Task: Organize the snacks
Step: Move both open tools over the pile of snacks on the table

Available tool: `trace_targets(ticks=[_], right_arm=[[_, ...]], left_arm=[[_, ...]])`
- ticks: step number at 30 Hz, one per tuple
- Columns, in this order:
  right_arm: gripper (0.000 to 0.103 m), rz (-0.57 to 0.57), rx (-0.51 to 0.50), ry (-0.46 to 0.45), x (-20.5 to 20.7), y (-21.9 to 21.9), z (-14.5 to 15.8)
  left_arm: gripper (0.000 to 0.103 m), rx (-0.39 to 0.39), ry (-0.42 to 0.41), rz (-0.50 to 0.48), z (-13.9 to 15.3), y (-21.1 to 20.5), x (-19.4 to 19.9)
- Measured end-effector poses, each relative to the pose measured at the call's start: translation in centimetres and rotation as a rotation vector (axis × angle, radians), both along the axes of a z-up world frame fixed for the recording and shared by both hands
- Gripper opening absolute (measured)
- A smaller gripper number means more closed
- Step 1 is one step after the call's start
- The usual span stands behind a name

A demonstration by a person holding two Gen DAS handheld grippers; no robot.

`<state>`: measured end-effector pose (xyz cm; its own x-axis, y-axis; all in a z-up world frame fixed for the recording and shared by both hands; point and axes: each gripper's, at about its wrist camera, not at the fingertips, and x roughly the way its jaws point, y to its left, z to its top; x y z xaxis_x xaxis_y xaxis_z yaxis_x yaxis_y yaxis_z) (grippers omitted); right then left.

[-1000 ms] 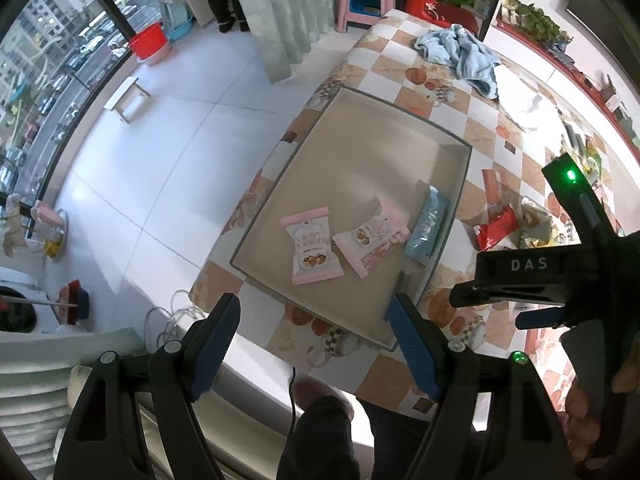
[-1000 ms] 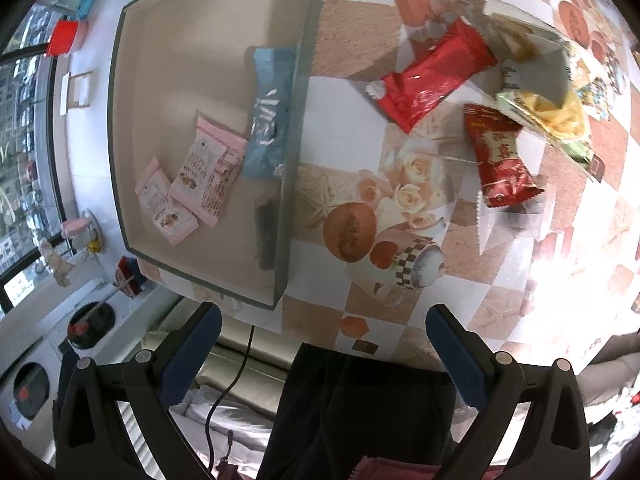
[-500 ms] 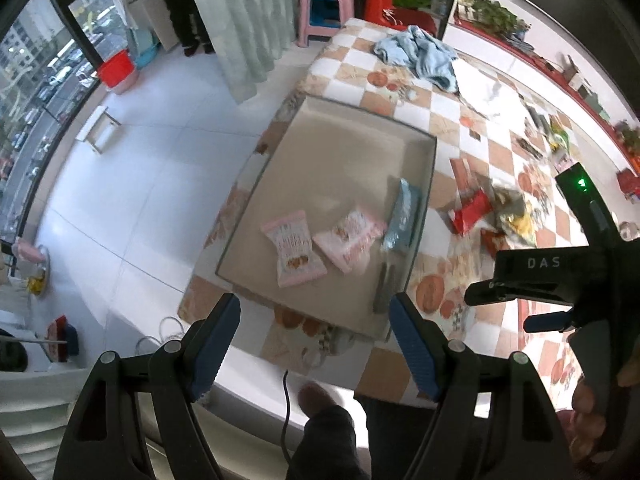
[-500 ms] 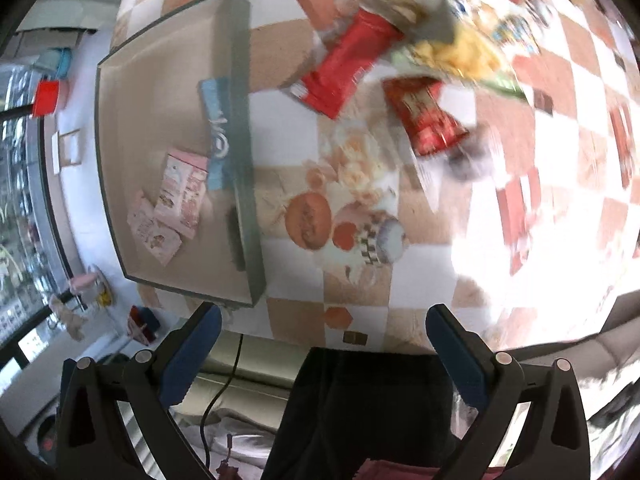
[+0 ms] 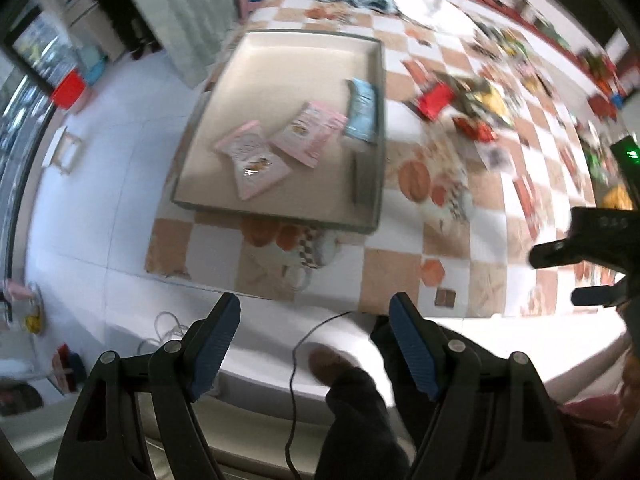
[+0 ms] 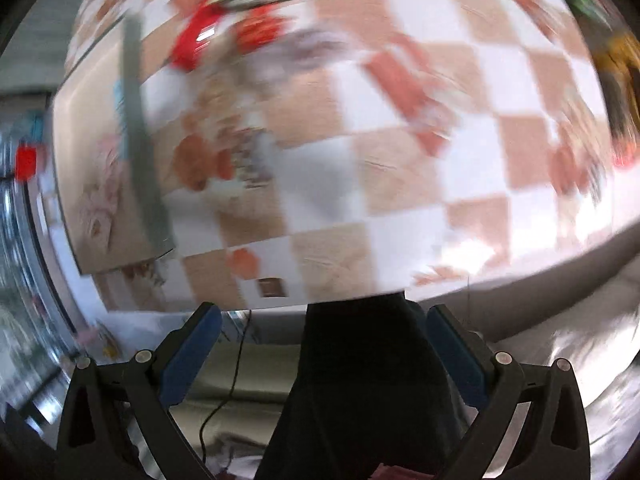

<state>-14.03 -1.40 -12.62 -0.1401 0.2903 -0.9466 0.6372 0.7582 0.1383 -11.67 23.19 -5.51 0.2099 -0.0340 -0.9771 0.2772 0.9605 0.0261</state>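
The left gripper (image 5: 314, 332), black-framed with blue pads, hangs above the near edge of the table with its jaws spread wide and nothing between them. The right gripper (image 6: 322, 342) is the same build and just as wide open, also empty; it too sits over the near table edge, above the person's dark-clothed leg (image 6: 360, 392). From the left wrist view, the right tool's black body (image 5: 600, 236) shows at the right edge, level with the table's front, a green light (image 5: 632, 155) glowing on it.

Beyond the left gripper lies the checkered orange-and-white tablecloth (image 5: 400, 272), and on it a shallow grey-rimmed rectangular tray (image 5: 380, 128) with a beige floor. Three snack packets lie in the tray: two pink ones, one (image 5: 252, 164) nearer the tray's middle and one (image 5: 310, 134) just right of it with their corners overlapping, and one light-blue packet (image 5: 362, 110) lying along the tray's right wall.

Right of the tray, out on the cloth, is a loose cluster of snacks: a red packet (image 5: 436, 100), a second red packet (image 5: 474, 130) close by, and a yellow-and-green bag (image 5: 490, 98) between and behind them. More small packets lie scattered farther off, too blurred to count. The right wrist view is heavily smeared; only the tray's grey wall (image 6: 140, 140) and red packets (image 6: 192, 44) come through.
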Motion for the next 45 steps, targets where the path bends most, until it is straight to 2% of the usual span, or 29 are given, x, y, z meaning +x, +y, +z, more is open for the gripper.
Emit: trace_targets(ticks=[7,12,17,26,28,33,36,45], right_arm=[[0.103,-0.221,0.003,0.025,-5.7,-5.4,-0.9],[0.103,-0.203,-0.043,-0.002,-4.4,-8.4,-0.8],[0.103,-0.107,-0.061,-0.060,1.0,-10.3,-1.0],[0.103,0.137,-0.070,-0.204,16.9,-9.3,-1.1],[0.103,0.178,-0.074,-0.203,19.6,-8.6,-2.0],[0.103,0.256,-0.090,-0.134,23.1,-7.2,-5.8],[0.103,0.295,-0.140,-0.092,23.5,-7.5,-7.4],[0.103,0.168,-0.102,-0.022,17.5,-13.5,-9.0]], left_arm=[[0.080,0.012,0.011,-0.096,-0.6,-3.9,0.5],[0.080,0.031,0.022,-0.121,-1.1,-7.1,1.9],[0.080,0.079,0.033,-0.105,-1.3,-9.8,3.8],[0.080,0.141,0.088,-0.027,-2.1,-11.7,5.1],[0.080,0.158,0.092,-0.010,-2.1,-11.7,5.1],[0.080,0.177,0.112,0.035,-1.9,-11.3,5.8],[0.080,0.178,0.115,0.036,-1.8,-11.9,6.6],[0.080,0.151,0.054,-0.080,-2.2,-18.1,12.7]])
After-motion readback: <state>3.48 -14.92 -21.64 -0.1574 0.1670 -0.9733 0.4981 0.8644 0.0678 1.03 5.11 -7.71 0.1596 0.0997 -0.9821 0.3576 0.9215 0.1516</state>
